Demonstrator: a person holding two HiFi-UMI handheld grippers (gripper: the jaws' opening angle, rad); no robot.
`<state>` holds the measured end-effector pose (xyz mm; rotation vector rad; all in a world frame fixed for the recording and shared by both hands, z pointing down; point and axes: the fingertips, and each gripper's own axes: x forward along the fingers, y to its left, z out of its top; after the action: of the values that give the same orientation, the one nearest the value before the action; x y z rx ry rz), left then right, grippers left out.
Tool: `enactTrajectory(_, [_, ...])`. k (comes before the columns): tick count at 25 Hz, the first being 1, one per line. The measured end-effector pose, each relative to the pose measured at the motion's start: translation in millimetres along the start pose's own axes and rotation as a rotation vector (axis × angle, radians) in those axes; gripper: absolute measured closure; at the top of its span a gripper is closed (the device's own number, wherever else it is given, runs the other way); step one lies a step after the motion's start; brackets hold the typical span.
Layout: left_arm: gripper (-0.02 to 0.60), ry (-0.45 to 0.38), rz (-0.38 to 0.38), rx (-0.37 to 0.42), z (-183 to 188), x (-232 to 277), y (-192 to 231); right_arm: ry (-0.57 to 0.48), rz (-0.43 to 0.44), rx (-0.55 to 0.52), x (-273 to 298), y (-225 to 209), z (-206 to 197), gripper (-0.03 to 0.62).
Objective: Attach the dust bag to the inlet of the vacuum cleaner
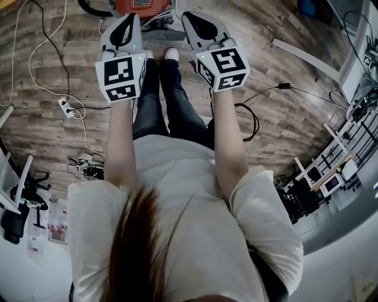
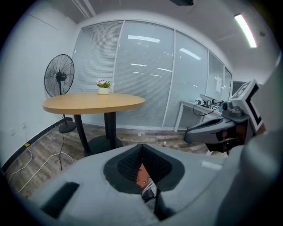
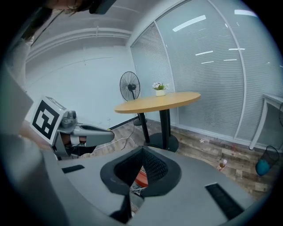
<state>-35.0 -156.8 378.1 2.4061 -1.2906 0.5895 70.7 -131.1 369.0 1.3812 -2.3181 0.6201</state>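
Observation:
I hold both grippers up in front of me, side by side above my legs. My left gripper [image 1: 132,17] is shut with nothing between its jaws, which meet at the tips [image 2: 141,146]. My right gripper [image 1: 188,16] is shut and empty too [image 3: 142,150]. The orange vacuum cleaner [image 1: 140,6] stands on the floor just past both tips, cut off by the top edge of the head view. A sliver of it shows through each gripper's jaw hollow [image 2: 142,175] [image 3: 140,177]. No dust bag shows in any view.
A round wooden table [image 2: 93,102] with a small flower pot stands ahead, with a standing fan [image 2: 59,76] to its left by a glass wall with blinds. A power strip [image 1: 66,106] and cables lie on the wood floor at left. A bottle [image 3: 222,164] lies on the floor.

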Motion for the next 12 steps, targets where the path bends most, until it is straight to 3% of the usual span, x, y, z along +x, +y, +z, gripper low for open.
enactTrajectory(12, [0.565,-0.099,-0.031,-0.007,61.4,-52.5,-7.5,-0.101,-0.038,-0.014,-56.8,7.4,63.4,0.592])
